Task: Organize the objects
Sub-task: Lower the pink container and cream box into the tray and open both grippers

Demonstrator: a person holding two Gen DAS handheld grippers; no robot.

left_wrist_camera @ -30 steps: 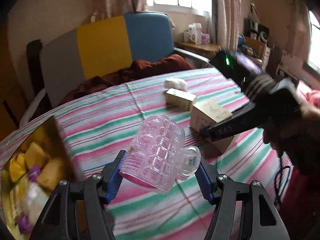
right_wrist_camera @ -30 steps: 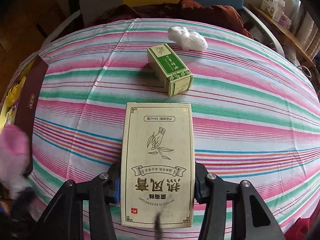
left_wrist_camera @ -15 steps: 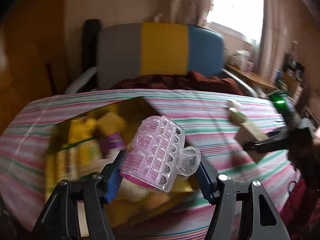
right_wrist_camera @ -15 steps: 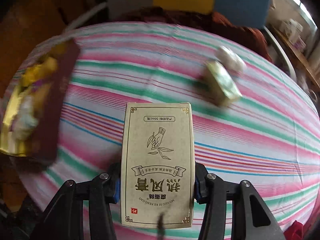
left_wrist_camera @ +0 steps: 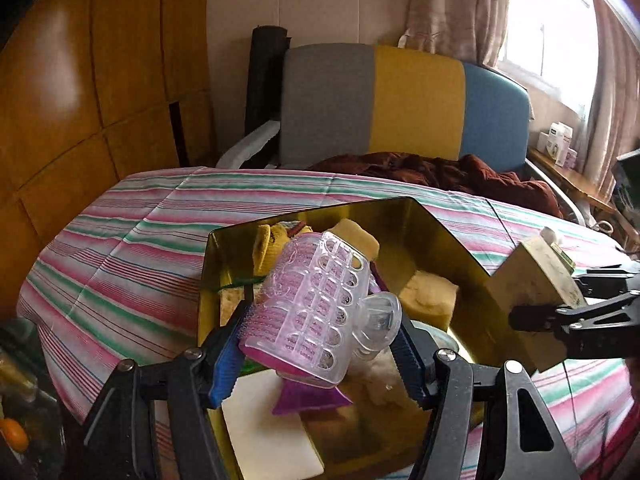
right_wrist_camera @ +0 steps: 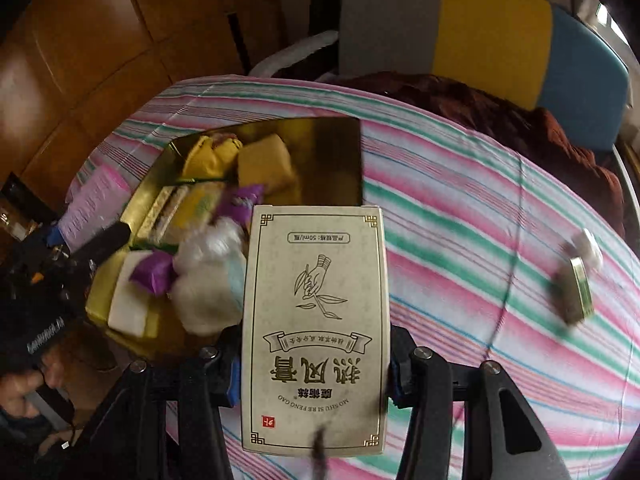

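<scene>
your left tool [left_wrist_camera: 320, 344] grips the pink hair roller [left_wrist_camera: 316, 304] just above the gold box [left_wrist_camera: 436, 232]. your right tool [right_wrist_camera: 314, 372] grips the cream carton [right_wrist_camera: 316, 320] at the right edge of that box, above the striped tabletop [right_wrist_camera: 460, 248].

Daylight comes from the window [left_wrist_camera: 548, 36] up and to the right of the left gripper [left_wrist_camera: 320, 344], blown out to white there, while the wood wall [left_wrist_camera: 80, 92] on the far left carries a soft glare patch and the frame corners go black. Heavy fisheye bend at the edges of both views, striped cloth [right_wrist_camera: 460, 208] curving like a dome. Right view is dimmer and motion-blurred away from centre: the small box [right_wrist_camera: 576, 292] far right and the gold tray [right_wrist_camera: 344, 160] contents ahead-left smear, but the card box [right_wrist_camera: 316, 328] in the jaws stays sharp.
</scene>
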